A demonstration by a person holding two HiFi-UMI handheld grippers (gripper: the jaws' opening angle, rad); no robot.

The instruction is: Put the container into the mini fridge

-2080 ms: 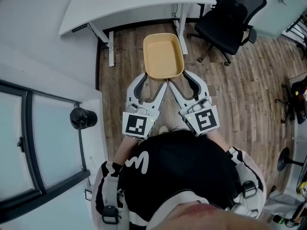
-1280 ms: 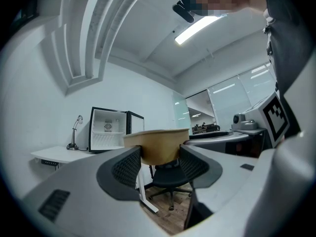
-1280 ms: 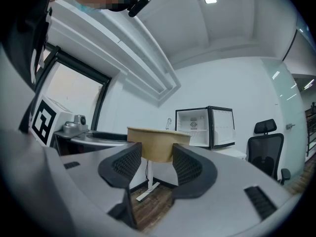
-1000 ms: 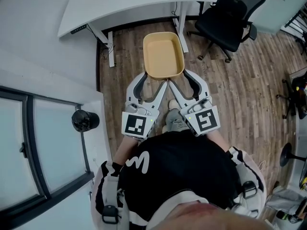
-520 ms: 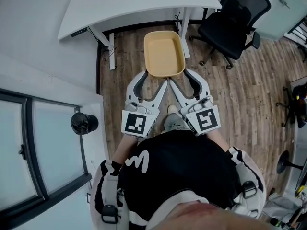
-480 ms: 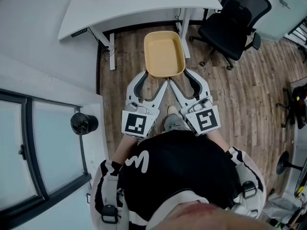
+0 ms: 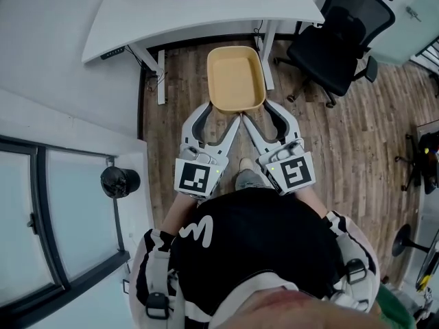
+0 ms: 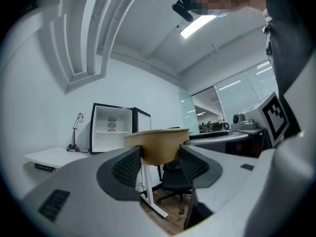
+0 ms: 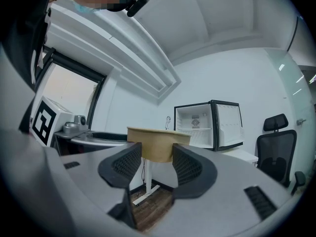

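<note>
- The tan, shallow, round-cornered plastic container (image 7: 236, 78) has not shifted relative to the fingers over the last 2 seconds. Its near end is clamped, and the rest juts out ahead of the tips, level, open side up and empty.
- The left gripper (image 7: 221, 112) has its 2 jaws drawn in against the container's near-left part. In the left gripper view, the container fills the space between the ribbed pads (image 8: 126, 167).
- The right gripper (image 7: 259, 114) holds the near-right part the same way, its jaws kept apart only by the container between them.
- What has changed is the room. The white desk (image 7: 199, 16) beyond the fingertips has slid closer, and the black office chair (image 7: 339, 36) has drifted right, so I am walking the load forward.
- The black-framed mini fridge (image 9: 207, 125) stands well ahead of the fingers, apparently on that desk, with its door open and its inside white. I judge the carry is underway and the insertion has not yet begun.
</note>
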